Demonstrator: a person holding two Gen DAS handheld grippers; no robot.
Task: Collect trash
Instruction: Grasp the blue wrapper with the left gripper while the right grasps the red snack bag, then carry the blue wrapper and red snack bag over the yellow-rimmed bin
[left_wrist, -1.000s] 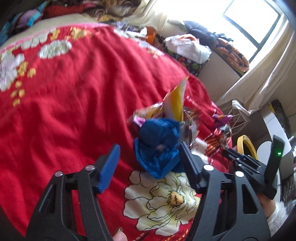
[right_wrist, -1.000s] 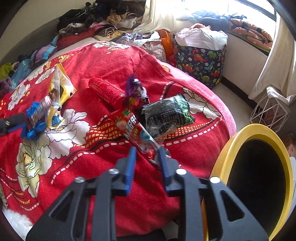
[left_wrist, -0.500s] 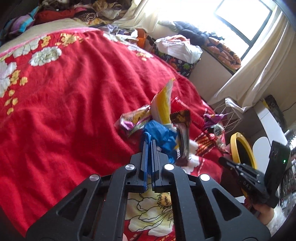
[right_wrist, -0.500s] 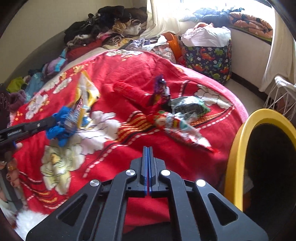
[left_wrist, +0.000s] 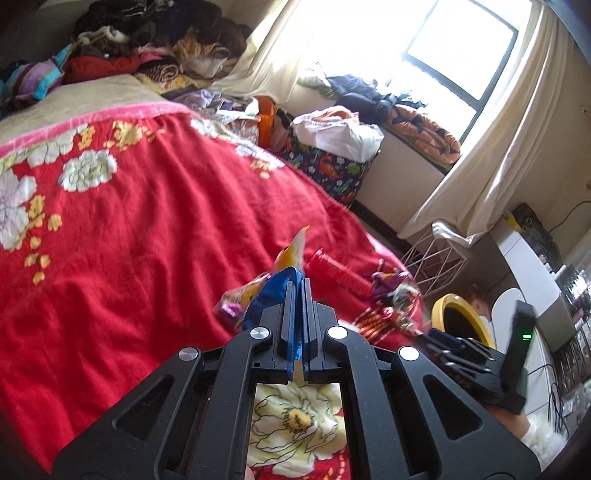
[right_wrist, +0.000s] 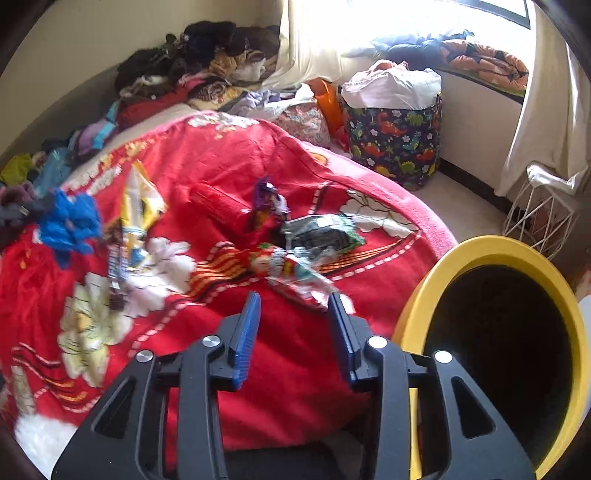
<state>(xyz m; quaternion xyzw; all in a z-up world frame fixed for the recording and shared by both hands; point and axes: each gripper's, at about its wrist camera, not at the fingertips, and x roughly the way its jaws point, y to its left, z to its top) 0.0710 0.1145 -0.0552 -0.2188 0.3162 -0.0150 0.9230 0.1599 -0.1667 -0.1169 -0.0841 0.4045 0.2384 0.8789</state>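
Your left gripper (left_wrist: 298, 291) is clamped on the crumpled blue plastic wrapper (right_wrist: 70, 221), held above the red floral blanket (right_wrist: 221, 166). Your right gripper (right_wrist: 293, 314) hangs wide open just left of the yellow-rimmed round bin (right_wrist: 491, 247), a red candy wrapper (right_wrist: 291, 275) right ahead.

Dinosaur-print basket (right_wrist: 393, 146) beside red floral blanket (left_wrist: 122, 221)

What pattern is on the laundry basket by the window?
The laundry basket has colourful dinosaurs on dark navy fabric, clearest in the right wrist view.
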